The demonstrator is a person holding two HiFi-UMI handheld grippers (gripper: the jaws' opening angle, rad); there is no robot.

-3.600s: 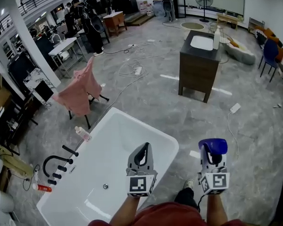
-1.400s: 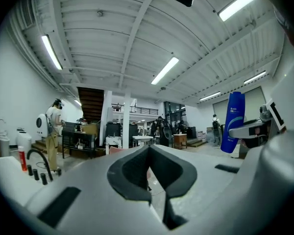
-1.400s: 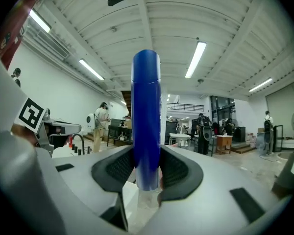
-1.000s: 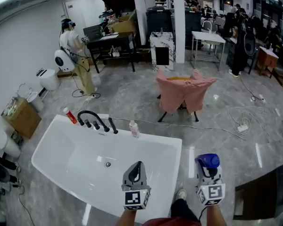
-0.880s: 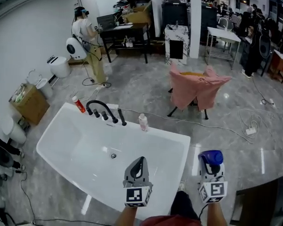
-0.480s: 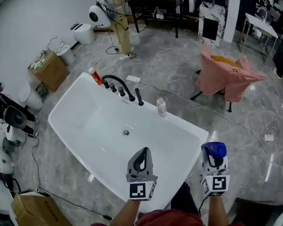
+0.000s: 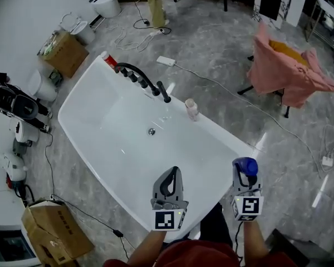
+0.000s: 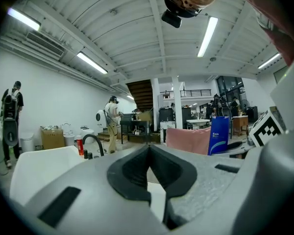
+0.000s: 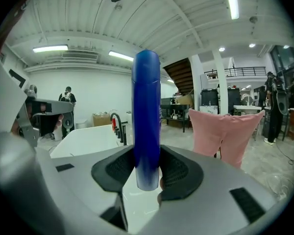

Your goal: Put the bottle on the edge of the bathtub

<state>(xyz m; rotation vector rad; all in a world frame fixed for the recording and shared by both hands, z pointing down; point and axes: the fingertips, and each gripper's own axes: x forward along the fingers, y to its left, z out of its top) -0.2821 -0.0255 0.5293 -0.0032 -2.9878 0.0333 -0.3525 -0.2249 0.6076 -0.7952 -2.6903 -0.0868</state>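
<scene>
My right gripper (image 7: 246,175) is shut on a tall blue bottle (image 7: 245,165), held upright between its pads (image 9: 177,172); the bottle (image 9: 146,116) rises straight out of the jaws. It hangs just off the near right corner of the white bathtub (image 7: 214,129). My left gripper (image 7: 169,175) is over the tub's near rim, its jaws closed tip to tip with nothing in them (image 8: 148,148). In the left gripper view the blue bottle (image 8: 219,134) shows off to the right.
On the tub's far rim are a black faucet (image 7: 134,74), a small pale bottle (image 7: 192,109) and a red bottle (image 7: 107,59). A pink cloth over a chair (image 7: 289,71) stands beyond it. Cardboard boxes (image 7: 64,52) (image 7: 50,232) and cables lie on the grey floor at left.
The head view has swung down and round, so the tub now lies right under it. Both grippers keep their pose, nearer the tub's near rim; the bottle stays gripped.
</scene>
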